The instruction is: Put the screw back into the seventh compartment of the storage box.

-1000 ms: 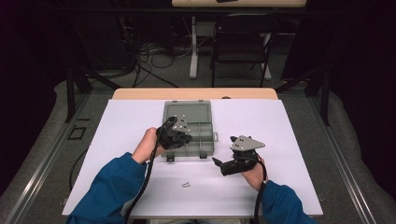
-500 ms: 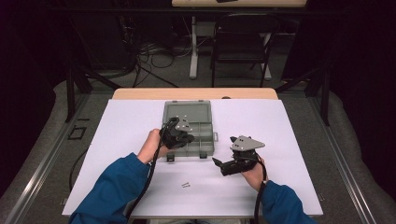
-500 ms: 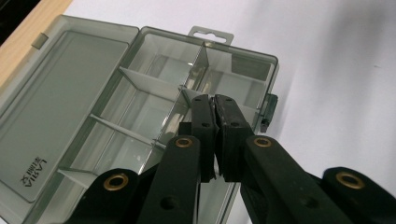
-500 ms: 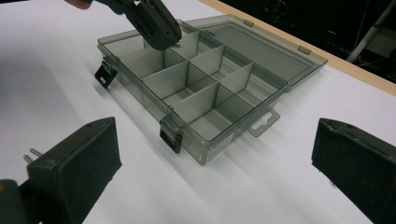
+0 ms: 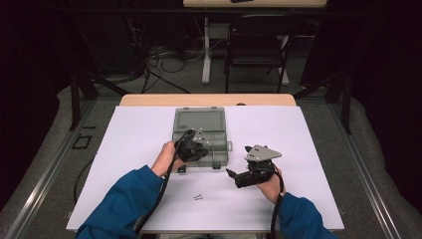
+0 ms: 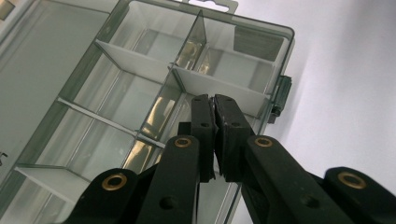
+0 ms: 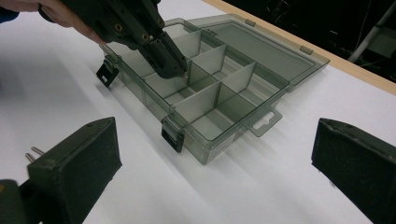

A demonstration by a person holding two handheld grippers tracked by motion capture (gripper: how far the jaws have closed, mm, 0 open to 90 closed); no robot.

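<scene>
The bench (image 5: 149, 129) is white on top, with a bare wooden strip along its far edge. On it lies a clear grey compartment box (image 5: 219, 147) with its lid folded back flat, directly under the left gripper's closed jaws and off beyond the right gripper's spread jaws. Two small screws (image 5: 198, 197) lie on the sheet nearer the person, between the two pairs of jaws.

Lab or recording studio – black curtains (image 5: 383, 59) all round, tangled black floor cables (image 5: 159, 59). White-covered wooden table (image 5: 318, 129), dark folding chair (image 5: 256, 50) behind.
</scene>
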